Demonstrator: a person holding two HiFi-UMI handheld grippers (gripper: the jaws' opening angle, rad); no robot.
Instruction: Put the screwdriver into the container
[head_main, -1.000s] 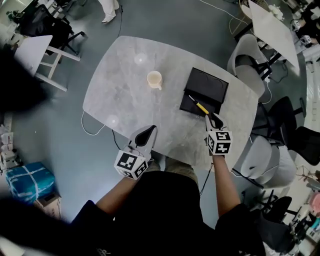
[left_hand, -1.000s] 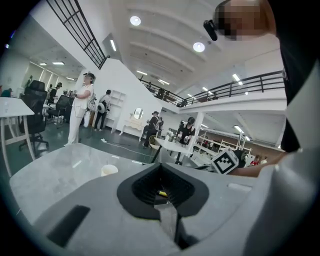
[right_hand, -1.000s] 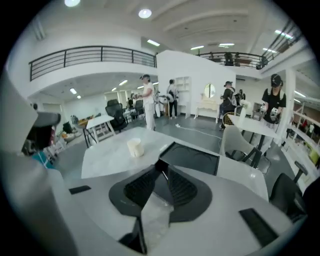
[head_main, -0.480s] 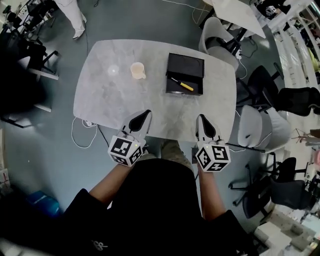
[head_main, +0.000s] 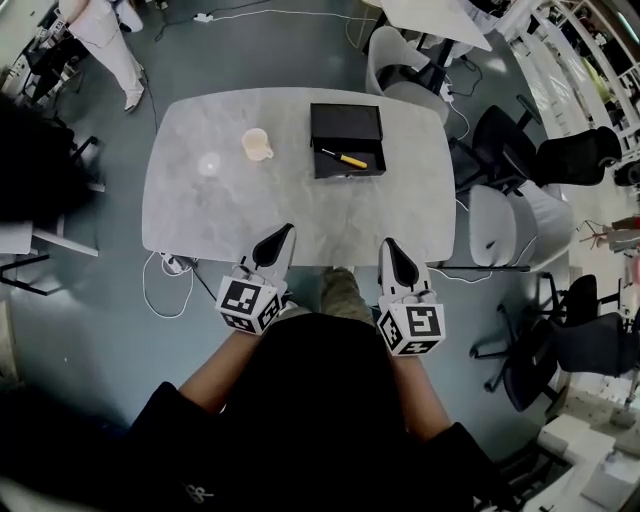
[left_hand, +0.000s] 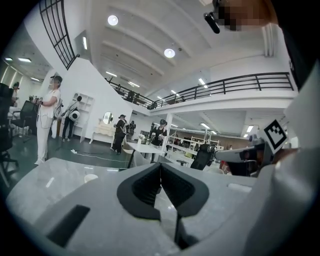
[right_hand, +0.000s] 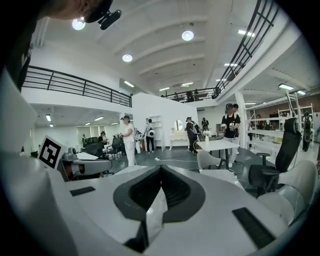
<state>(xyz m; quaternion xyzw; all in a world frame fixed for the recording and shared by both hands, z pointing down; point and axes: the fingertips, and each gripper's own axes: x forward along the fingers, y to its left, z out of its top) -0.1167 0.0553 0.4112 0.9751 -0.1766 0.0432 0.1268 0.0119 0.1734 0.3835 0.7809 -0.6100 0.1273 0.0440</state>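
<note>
In the head view a yellow-handled screwdriver (head_main: 347, 158) lies inside the black open container (head_main: 346, 125) at the far right of the grey table (head_main: 200, 215). My left gripper (head_main: 284, 231) and right gripper (head_main: 389, 245) are both held at the table's near edge, far from the container. Each is shut with nothing between its jaws. The left gripper (left_hand: 160, 165) and the right gripper (right_hand: 160, 168) show closed tips in their own views, which look level across the hall.
A cream mug (head_main: 256, 145) and a small clear glass (head_main: 208, 163) stand on the table's left half. Grey and black chairs (head_main: 495, 225) crowd the table's right side. A white cable (head_main: 165, 265) hangs off the near left corner. People stand in the hall beyond.
My right gripper let go of the screwdriver, which now lies in the container, and drew back to the near table edge, shut. The left gripper stayed near the edge. The head view shifted.
</note>
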